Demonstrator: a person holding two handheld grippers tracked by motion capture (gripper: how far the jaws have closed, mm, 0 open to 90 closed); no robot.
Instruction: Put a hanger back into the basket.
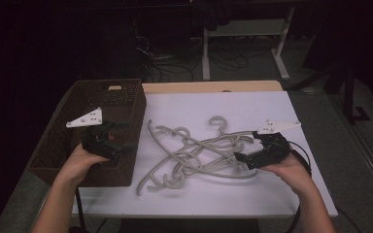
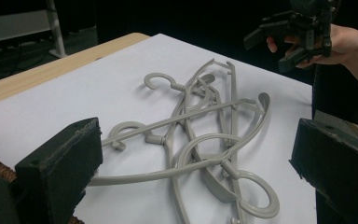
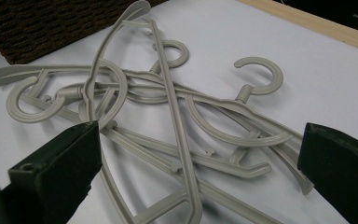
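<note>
Grey hangers tangled (mid-table), lying flat.

Hangers tangled mid-table; basket left of them.

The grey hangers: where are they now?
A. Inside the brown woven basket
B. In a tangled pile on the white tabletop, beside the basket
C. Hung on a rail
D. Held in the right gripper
B: the hangers lie tangled on the white tabletop, right of the basket.
</note>
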